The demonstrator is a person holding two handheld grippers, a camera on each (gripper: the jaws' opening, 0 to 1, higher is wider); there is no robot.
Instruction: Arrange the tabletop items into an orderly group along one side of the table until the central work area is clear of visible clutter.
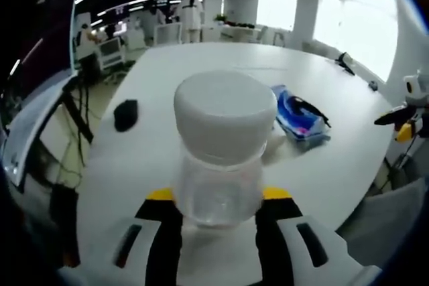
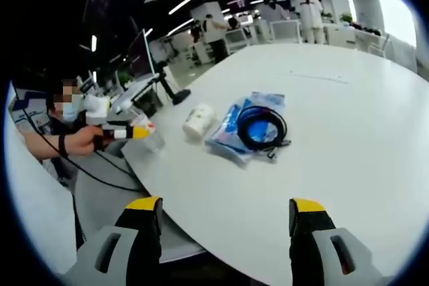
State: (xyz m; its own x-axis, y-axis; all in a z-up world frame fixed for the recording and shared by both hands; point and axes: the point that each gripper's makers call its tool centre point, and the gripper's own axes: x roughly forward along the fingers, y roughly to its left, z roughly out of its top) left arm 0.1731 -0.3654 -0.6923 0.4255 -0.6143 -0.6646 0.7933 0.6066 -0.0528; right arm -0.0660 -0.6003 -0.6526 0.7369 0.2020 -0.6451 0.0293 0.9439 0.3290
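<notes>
Jaws of the left gripper (image 1: 218,216) are pinching a white-lidded clear jar (image 1: 220,152), carrying it sideward for grouping; beyond them a blue cable packet (image 1: 298,117) is lying. Right gripper (image 2: 224,222) jaws are hanging spread over the counter (image 2: 348,132), the packet ahead.

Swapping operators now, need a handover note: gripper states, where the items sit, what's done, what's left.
Left gripper: shut on the clear jar with white lid, at the table's near edge.
Right gripper: open, holding nothing, over the edge.
White roll lies on its side beside the blue packet, which carries a coiled black cable. Small black object sits apart near an edge.
Done: jar gripped.
Left: place jar, then group the roll, packet and black object along one side.
</notes>
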